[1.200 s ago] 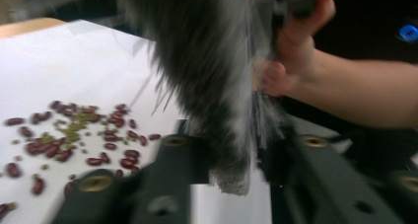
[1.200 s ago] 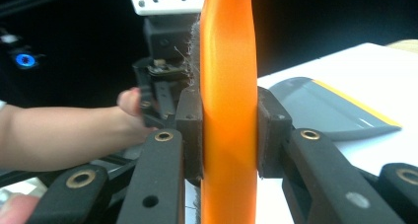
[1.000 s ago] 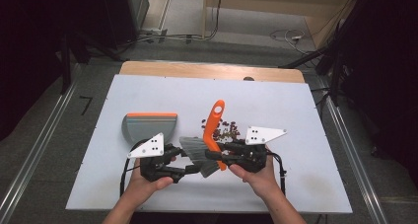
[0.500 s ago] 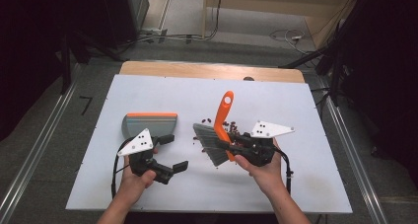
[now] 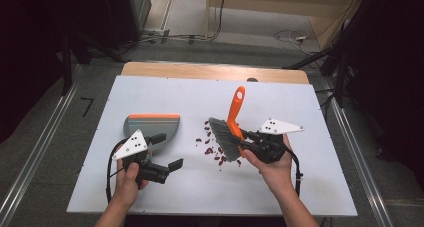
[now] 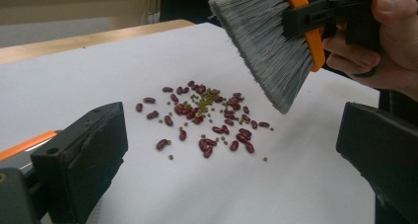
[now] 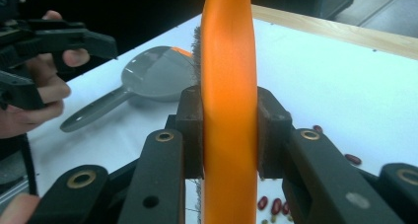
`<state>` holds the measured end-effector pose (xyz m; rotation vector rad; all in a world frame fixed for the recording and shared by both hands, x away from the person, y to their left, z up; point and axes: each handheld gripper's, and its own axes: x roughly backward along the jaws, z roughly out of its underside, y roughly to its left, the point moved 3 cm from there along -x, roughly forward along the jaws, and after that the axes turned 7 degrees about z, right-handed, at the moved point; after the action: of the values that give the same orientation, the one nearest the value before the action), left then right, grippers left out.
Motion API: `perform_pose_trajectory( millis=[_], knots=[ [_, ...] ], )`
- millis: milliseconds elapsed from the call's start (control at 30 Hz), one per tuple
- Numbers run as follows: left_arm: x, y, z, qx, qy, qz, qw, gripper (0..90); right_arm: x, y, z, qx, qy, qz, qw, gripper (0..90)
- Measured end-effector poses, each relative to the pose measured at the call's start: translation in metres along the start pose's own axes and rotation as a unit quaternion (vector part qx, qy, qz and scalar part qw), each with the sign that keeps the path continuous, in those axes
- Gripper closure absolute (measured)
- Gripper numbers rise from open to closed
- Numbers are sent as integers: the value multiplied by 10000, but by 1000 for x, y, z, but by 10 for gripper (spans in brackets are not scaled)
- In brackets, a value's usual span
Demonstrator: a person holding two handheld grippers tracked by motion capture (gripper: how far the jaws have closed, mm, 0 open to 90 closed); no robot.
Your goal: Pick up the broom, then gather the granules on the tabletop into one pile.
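Nearest the person, the left gripper hangs just above the white table with its fingers spread wide and nothing between them; it has no hold on the dustpan, which lies flat on the table just beyond it, its handle pointing back toward that hand. A little farther in, the right gripper has its fingers clamped on the orange handle of the brush, one pad on each side. The grey bristles are tilted and lifted off the surface, hanging over the right edge of the beans, not touching them as far as the left gripper view shows. The beans, red ones mixed with small green ones, lie in a loose scatter on the table between dustpan and brush, apart from the pan's lip. So the sweeping looks barely begun: the brush is in hand, but the pile is not gathered, none of it sits in the pan, and the pan itself has yet to be picked up and set against the beans. Beyond, the far half of the table carries nothing else I can make out.
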<state>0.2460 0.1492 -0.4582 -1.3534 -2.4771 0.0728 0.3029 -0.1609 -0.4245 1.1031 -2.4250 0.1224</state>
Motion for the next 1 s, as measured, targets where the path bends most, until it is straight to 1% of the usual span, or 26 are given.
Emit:
perform_pose_trajectory(
  millis=[67, 100, 133, 167, 267, 333, 367, 400, 433, 467, 500, 533, 567, 633, 767, 867, 933, 1000],
  knots=[
    [2, 2, 1, 1, 19, -113, 9999, 0, 0, -3, 1, -11, 17, 66, 10000, 684],
    [3, 3, 2, 5, 21, -153, 9999, 0, 0, -5, 1, -58, 31, 94, 9999, 684],
    [5, 4, 3, 19, 30, -209, 9998, 0, -1, -6, 2, -54, 55, 166, 9998, 684],
    [6, 5, 3, 32, 18, -222, 9997, 0, -1, -8, 2, -40, 77, 224, 9997, 684],
    [9, 7, 6, 22, 42, -322, 9995, 0, 0, -15, 1, -127, 103, 337, 9993, 684],
    [12, 8, 7, -12, 84, -374, 9993, 0, 1, -16, 0, -107, 124, 383, 9991, 684],
    [13, 9, 8, -15, 92, -408, 9991, 0, 2, -18, 0, -62, 159, 430, 9989, 684],
    [15, 9, 8, -10, 90, -395, 9992, 0, 3, -19, -1, -7, 199, 481, 9986, 684],
    [16, 10, 8, -43, 81, -368, 9993, 0, 5, -23, -2, 32, 240, 609, 9978, 685],
    [18, 10, 8, -83, 100, -385, 9992, 0, 5, -23, -2, 32, 240, 609, 9978, 685],
    [19, 10, 8, -123, 113, -402, 9991, 0, 8, -29, -3, -16, 280, 710, 9971, 684],
    [21, 10, 8, -157, 124, -434, 9989, 0, 8, -29, -3, -16, 280, 710, 9971, 684],
    [23, 10, 8, -184, 136, -466, 9987, 0, 8, -32, -3, -46, 304, 802, 9963, 685],
    [26, 12, 9, -170, 140, -509, 9985, 0, 10, -40, -3, -115, 358, 929, 9950, 685],
    [34, 17, 11, -119, 99, -644, 9978, 0, 9, -56, -3, -158, 506, 1273, 9905, 685],
    [40, 20, 12, -139, 88, -743, 9971, 0, 5, -68, -5, -112, 695, 1478, 9865, 685],
    [43, 22, 13, -148, 99, -767, 9969, 0, 3, -75, -9, -97, 804, 1582, 9841, 685],
    [46, 23, 13, -125, 75, -735, 9972, 0, 1, -82, -14, -63, 880, 1685, 9817, 685]
  ],
)
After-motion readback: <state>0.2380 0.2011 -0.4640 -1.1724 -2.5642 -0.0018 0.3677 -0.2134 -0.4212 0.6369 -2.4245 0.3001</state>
